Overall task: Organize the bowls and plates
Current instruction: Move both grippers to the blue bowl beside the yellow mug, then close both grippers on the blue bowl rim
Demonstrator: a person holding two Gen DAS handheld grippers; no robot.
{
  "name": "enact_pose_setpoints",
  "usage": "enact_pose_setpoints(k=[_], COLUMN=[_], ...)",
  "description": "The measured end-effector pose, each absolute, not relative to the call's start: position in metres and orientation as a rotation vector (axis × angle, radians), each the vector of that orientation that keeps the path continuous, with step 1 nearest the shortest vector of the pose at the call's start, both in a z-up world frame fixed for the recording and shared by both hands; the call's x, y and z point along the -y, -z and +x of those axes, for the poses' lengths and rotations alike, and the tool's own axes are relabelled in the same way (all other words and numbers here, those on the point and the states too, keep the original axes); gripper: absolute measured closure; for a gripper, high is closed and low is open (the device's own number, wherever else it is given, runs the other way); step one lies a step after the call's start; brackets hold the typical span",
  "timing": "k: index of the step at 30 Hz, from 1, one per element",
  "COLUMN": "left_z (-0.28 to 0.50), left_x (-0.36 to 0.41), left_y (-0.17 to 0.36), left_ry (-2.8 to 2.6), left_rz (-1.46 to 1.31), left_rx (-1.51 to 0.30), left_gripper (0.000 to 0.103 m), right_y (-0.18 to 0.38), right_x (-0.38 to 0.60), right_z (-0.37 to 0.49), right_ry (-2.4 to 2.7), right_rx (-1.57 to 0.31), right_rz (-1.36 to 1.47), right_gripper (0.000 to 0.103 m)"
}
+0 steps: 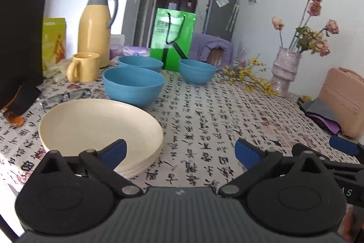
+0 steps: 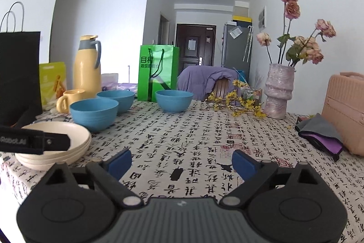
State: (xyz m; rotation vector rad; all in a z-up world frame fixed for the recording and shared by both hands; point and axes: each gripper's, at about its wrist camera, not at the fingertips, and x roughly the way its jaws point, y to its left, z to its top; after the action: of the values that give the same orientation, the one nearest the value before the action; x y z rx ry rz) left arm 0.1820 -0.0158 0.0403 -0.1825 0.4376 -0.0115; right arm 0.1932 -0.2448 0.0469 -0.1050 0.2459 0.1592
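Stacked cream plates at ten o'clock, three blue bowls loose at eleven to twelve, apparently awaiting nesting, on the tabletop; left tool and right tool spread apart, empty.

Soft daylight, fisheye-warped edges, slight blur
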Motion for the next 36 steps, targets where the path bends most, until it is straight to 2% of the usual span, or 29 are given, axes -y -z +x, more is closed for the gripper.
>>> enact_pose_setpoints(k=[10, 14, 20, 24, 28, 29, 30, 32, 36], left_z=[0.244, 0.297, 0.377, 0.419, 0.437, 0.439, 0.441, 0.442, 0.444], left_x=[-0.053, -0.09, -0.132, -0.152, -0.16, -0.161, -0.163, -0.165, -0.161], left_y=[-0.065, -0.071, -0.068, -0.053, -0.038, -0.035, -0.033, -0.03, -0.033], left_ry=[-0.141, -0.126, -0.107, -0.067, -0.047, -0.048, -0.05, -0.061, -0.051], left_rz=[-0.205, -0.218, -0.23, -0.289, -0.302, -0.301, -0.303, -0.313, -0.338], left_rx=[-0.402, -0.441, -0.501, -0.598, -0.651, -0.657, -0.662, -0.667, -0.685], left_gripper=[0.0, 0.001, 0.036, 0.052, 0.072, 0.081, 0.087, 0.091, 0.092], right_y=[-0.069, -0.078, -0.079, -0.07, -0.056, -0.053, -0.05, -0.045, -0.045], right_x=[0.214, 0.182, 0.122, 0.089, 0.069, 0.066, 0.063, 0.06, 0.065], right_z=[0.274, 0.334, 0.421, 0.464, 0.489, 0.492, 0.494, 0.497, 0.497], right_ry=[-0.334, -0.414, -0.505, -0.515, -0.502, -0.507, -0.509, -0.497, -0.464], right_rx=[-0.295, -0.339, -0.431, -0.485, -0.54, -0.549, -0.559, -0.573, -0.567], right_rz=[-0.025, -0.001, 0.033, 0.047, 0.04, 0.035, 0.027, 0.006, 0.012], right_gripper=[0.009, 0.016, 0.037, 0.058, 0.068, 0.07, 0.075, 0.088, 0.094])
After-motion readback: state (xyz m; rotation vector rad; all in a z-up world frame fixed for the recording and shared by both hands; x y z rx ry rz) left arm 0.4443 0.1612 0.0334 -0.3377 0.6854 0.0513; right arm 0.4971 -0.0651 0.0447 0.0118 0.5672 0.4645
